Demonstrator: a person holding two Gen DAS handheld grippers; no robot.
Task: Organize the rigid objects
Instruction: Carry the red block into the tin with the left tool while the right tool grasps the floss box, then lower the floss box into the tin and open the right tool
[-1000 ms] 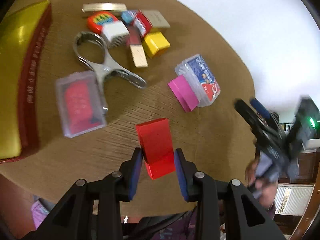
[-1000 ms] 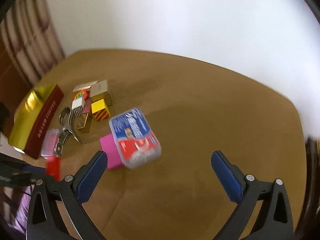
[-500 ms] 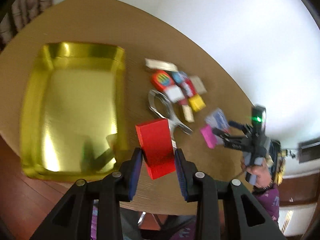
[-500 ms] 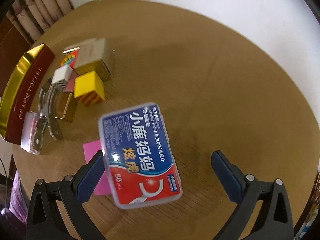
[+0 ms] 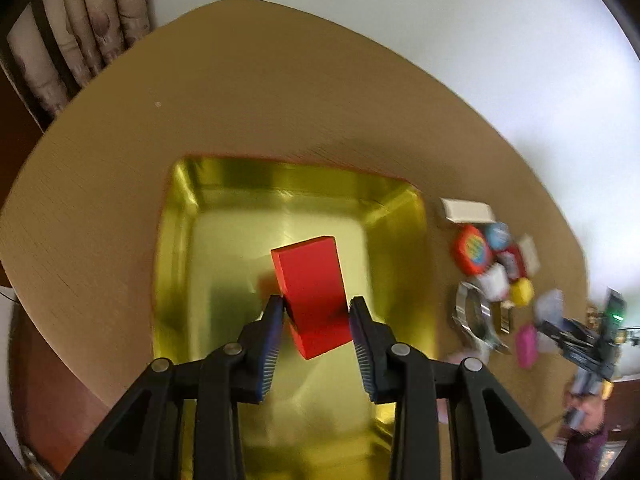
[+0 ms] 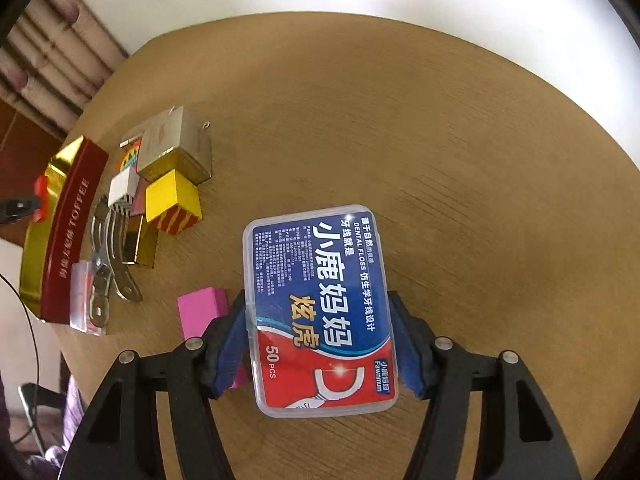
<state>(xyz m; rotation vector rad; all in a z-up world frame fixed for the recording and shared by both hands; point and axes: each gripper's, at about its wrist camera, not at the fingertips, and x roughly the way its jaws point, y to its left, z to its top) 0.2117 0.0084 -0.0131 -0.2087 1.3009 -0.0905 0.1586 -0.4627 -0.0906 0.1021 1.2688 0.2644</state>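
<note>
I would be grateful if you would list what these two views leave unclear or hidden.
- Left wrist view: the small items right of the gold tin are blurred; the right claw is too smeared to read.
- Left wrist view: whether the red block in the left claw touches the tin floor.
- Right wrist view: the pink block is partly behind a finger; the floss box hides the table beneath.

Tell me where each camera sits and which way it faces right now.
Left wrist: on the left gripper, looking steeply down into the gold metal tray; its fingers hold a red rectangular block.
Right wrist: on the right gripper, looking down at the round wooden table; its fingers have just been closing around a clear plastic dental floss box.
Shared: tray, table, pink block.
</note>
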